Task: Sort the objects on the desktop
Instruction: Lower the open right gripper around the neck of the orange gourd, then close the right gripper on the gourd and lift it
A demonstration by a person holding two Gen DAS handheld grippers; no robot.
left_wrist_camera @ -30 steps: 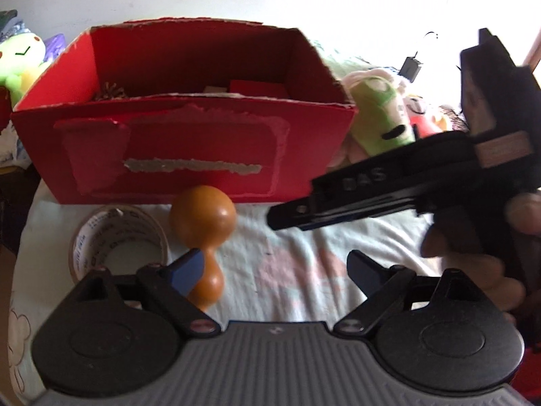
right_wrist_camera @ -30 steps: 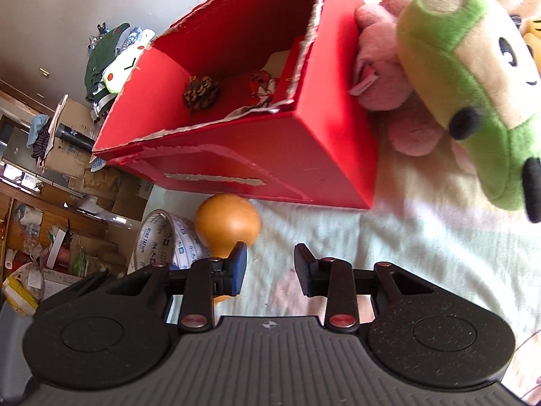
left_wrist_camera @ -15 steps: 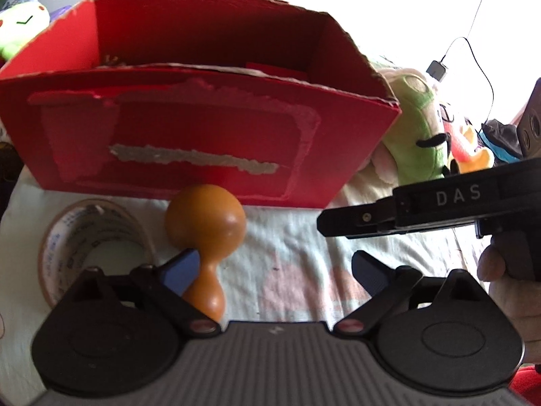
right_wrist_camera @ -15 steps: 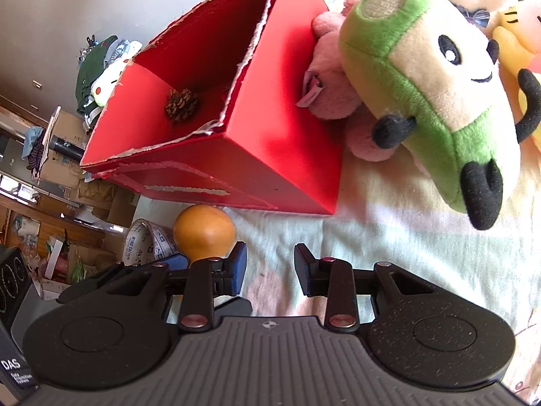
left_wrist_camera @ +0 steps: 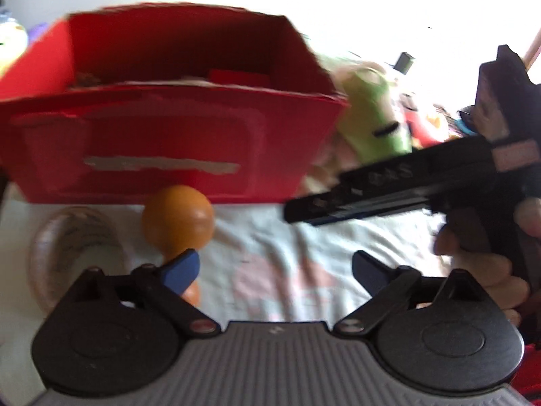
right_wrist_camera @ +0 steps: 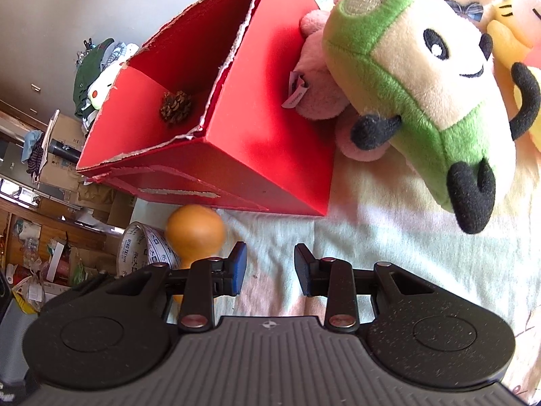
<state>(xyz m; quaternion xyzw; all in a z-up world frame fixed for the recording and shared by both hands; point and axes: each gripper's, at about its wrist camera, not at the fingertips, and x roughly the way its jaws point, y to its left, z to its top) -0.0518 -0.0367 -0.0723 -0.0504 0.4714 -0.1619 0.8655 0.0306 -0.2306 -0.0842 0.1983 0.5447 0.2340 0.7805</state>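
Observation:
An orange gourd-shaped wooden object [left_wrist_camera: 177,223] stands on the cloth in front of a red cardboard box [left_wrist_camera: 162,155]. A tape roll [left_wrist_camera: 76,253] lies to its left. My left gripper [left_wrist_camera: 274,269] is open and empty, its left finger just in front of the gourd. My right gripper [right_wrist_camera: 270,267] is partly open and empty above the cloth; the gourd [right_wrist_camera: 194,231] and tape roll [right_wrist_camera: 142,250] lie at its left. The right gripper also shows in the left wrist view [left_wrist_camera: 389,182], held by a hand. The red box [right_wrist_camera: 236,135] holds a pine cone [right_wrist_camera: 175,106].
A green and cream plush toy [right_wrist_camera: 416,81] leans on a pink plush [right_wrist_camera: 324,94] beside the box's right side, with a yellow plush [right_wrist_camera: 514,27] behind. A light cloth [right_wrist_camera: 389,253] covers the surface. Room clutter lies off the left edge.
The left wrist view has shifted and is now blurred by motion; the right gripper sits higher and closer in it. The right gripper has swung right, showing more of the plush toys.

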